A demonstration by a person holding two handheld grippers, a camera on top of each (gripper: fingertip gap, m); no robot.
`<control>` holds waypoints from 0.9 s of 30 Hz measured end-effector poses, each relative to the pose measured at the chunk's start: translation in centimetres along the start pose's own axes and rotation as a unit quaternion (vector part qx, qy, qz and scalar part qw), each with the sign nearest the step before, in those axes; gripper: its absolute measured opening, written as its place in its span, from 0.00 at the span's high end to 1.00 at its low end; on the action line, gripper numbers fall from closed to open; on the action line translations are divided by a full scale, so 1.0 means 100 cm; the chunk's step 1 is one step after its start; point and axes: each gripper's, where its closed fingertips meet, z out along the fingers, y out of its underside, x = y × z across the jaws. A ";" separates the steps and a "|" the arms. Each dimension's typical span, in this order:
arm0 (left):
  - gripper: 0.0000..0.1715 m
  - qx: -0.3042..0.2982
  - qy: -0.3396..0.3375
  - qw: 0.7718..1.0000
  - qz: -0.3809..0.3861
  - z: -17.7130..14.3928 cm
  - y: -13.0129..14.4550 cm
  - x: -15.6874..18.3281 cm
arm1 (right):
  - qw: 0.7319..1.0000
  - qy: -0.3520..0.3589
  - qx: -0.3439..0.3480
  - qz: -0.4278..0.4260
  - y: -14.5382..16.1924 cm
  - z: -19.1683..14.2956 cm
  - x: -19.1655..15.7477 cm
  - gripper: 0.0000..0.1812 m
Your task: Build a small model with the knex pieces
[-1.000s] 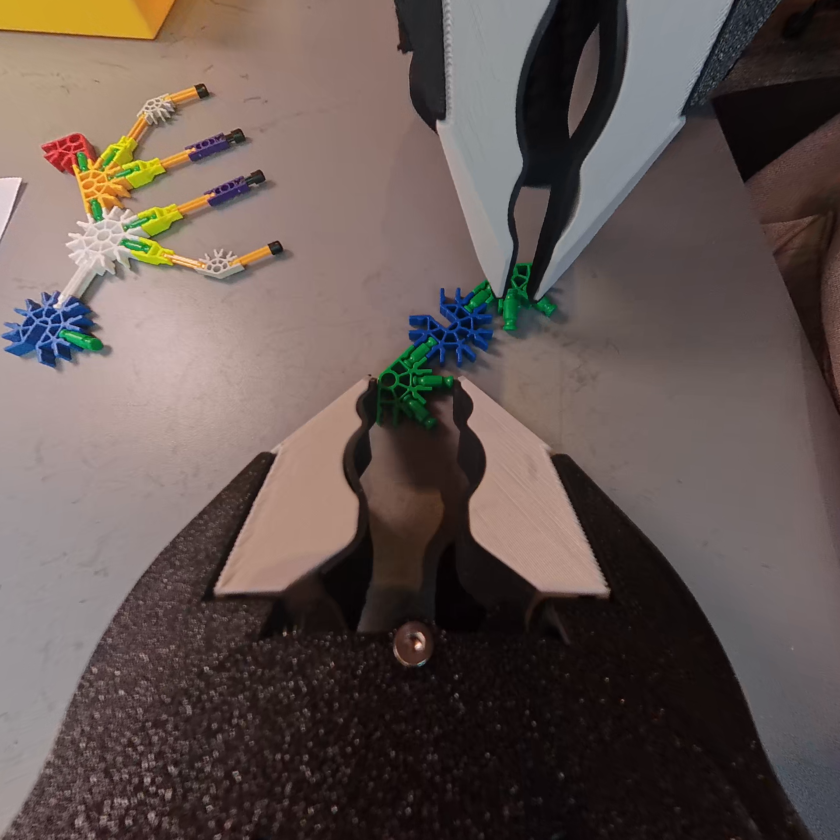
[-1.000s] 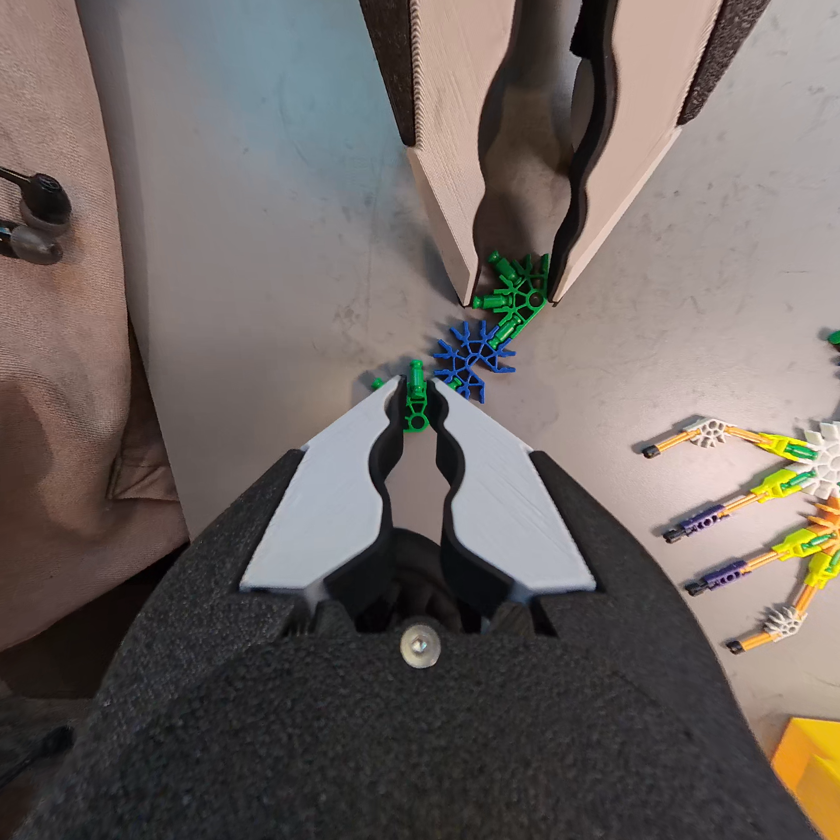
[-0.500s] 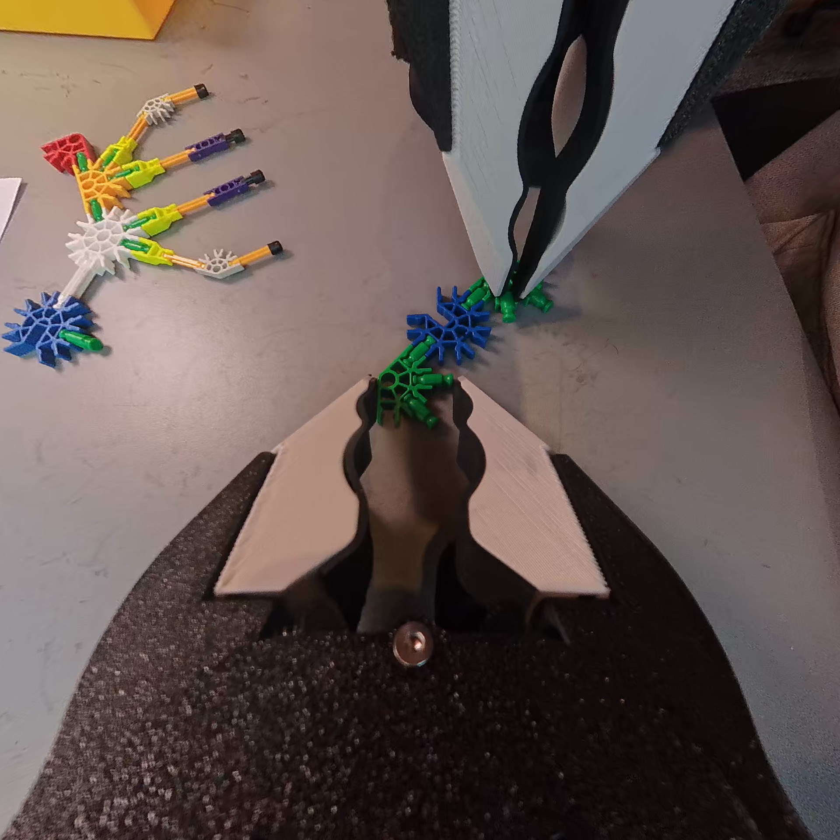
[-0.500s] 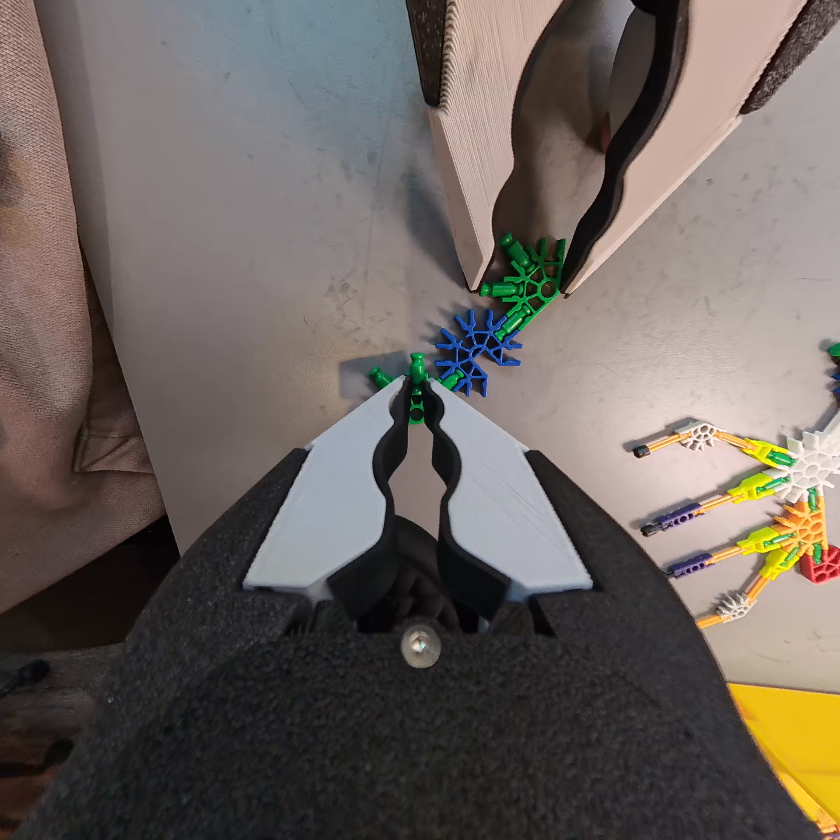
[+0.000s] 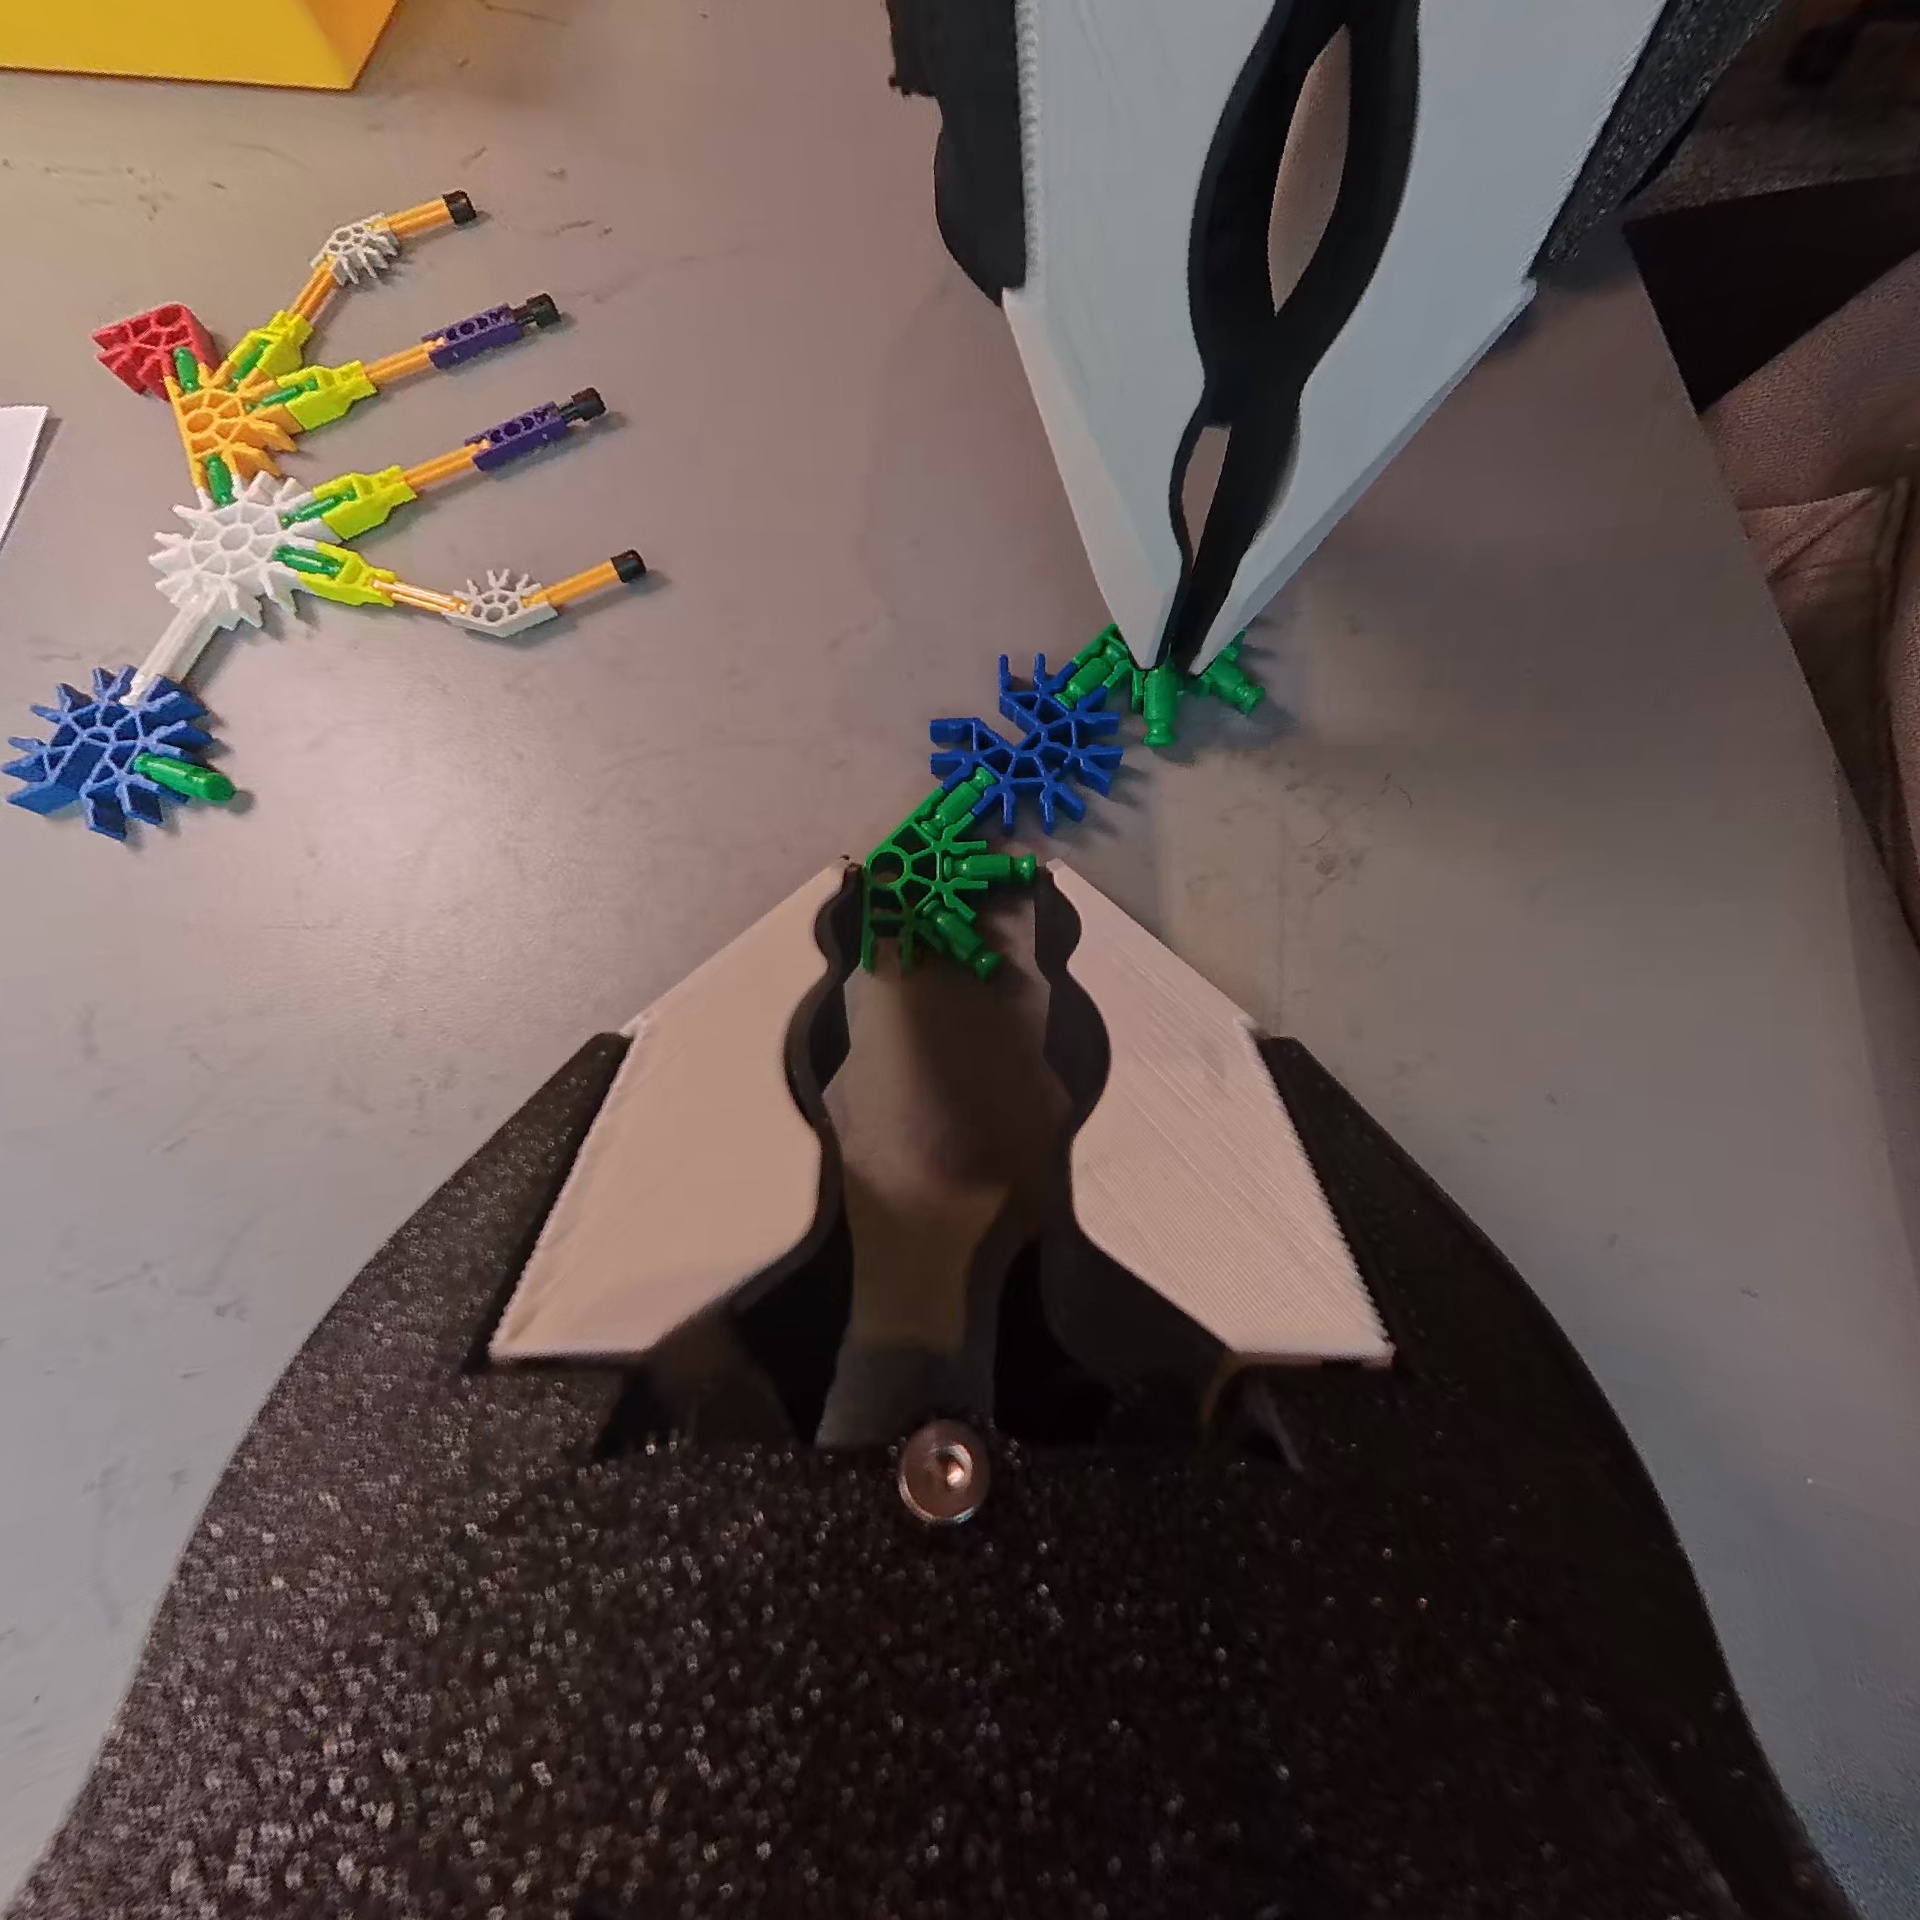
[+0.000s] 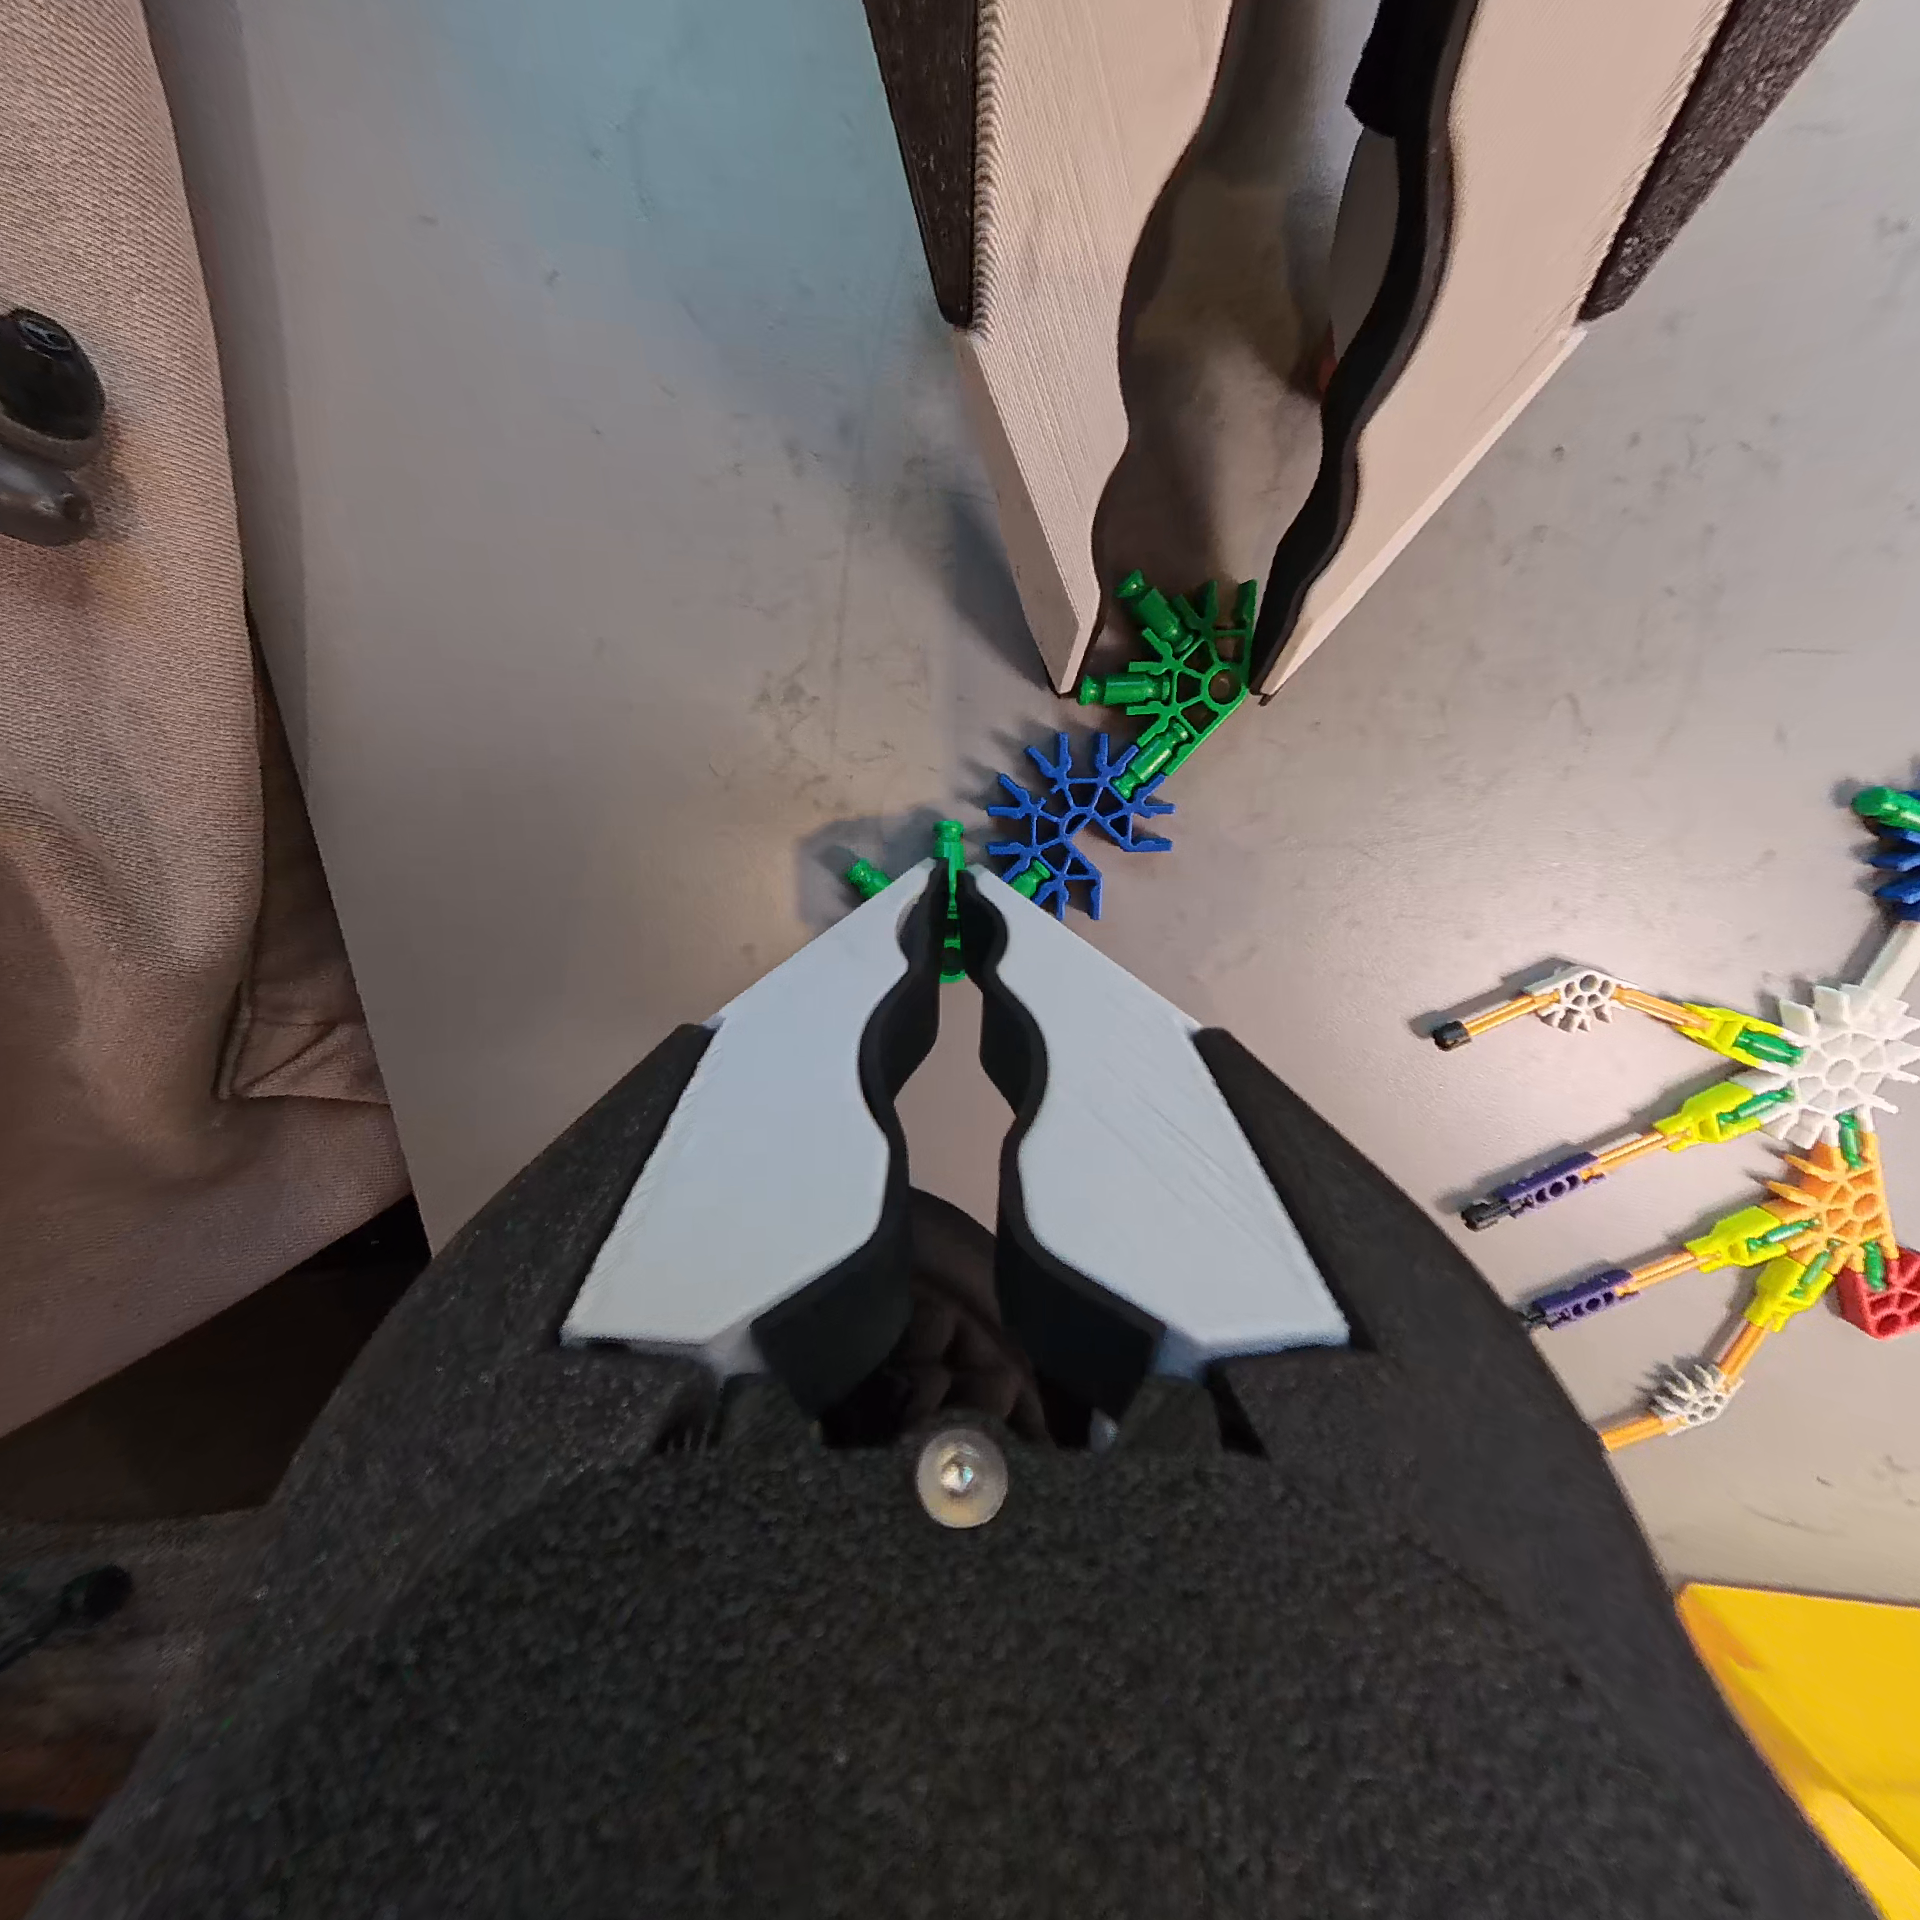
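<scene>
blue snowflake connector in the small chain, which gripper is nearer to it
Right, narrowly. The right gripper is shut on the green connector beside the blue snowflake connector; the left gripper straddles the far green fan piece.

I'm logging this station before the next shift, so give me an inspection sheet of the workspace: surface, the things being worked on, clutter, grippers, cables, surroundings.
Surface: grey table, scuffed and stained.
Things worked on: small chain lying flat, blue snowflake connector between two green fan connectors, the near one and the far one.
Clutter: multicoloured rod-and-connector assembly, yellow box, white paper edge.
Grippers: left gripper open, its fingers flanking the near green connector; right gripper shut on the far green connector.
Cables: nothing seen.
Surroundings: brown upholstery beside the table edge, with a dark rounded object on it.
</scene>
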 end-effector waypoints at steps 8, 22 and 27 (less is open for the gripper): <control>0.81 0.000 0.000 1.000 0.000 0.000 0.000 0.000 | 1.000 0.001 -0.030 -0.006 0.006 0.005 -0.001 1.00; 0.81 0.000 0.001 1.000 0.001 0.000 0.000 0.000 | 0.999 -0.003 -0.047 0.026 0.007 0.007 -0.002 1.00; 0.81 0.000 0.001 1.000 0.003 0.000 0.000 0.000 | 0.998 -0.008 -0.048 0.029 0.007 0.007 -0.002 1.00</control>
